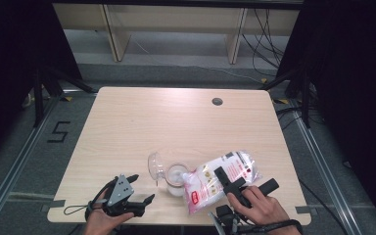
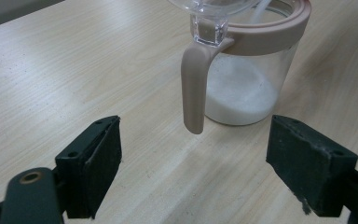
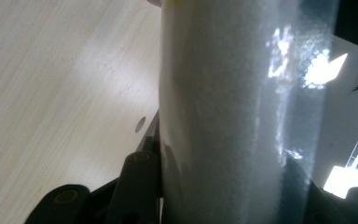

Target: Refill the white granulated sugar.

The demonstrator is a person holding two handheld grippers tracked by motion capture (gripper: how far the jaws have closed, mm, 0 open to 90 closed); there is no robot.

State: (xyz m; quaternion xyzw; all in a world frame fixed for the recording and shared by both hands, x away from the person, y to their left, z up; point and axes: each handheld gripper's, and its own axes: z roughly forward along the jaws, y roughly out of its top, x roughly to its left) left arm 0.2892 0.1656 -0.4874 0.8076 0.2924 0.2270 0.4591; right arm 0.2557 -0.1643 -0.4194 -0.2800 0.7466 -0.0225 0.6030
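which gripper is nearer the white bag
Right. The right gripper has its jaws clamped on the white bag; the left gripper sits open across the jar, apart from the bag.

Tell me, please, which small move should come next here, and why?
Probably tilt the bag a little more over the jar. The right gripper clamps the bag, whose corner sits at the jar's open mouth, and the jar is only part full. The left gripper waits open, beside the handle.

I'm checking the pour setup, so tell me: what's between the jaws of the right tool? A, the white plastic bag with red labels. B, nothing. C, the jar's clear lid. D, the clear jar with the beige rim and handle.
A: the right tool is clamped across the white plastic bag with red labels, tipped toward the clear jar with the beige rim.
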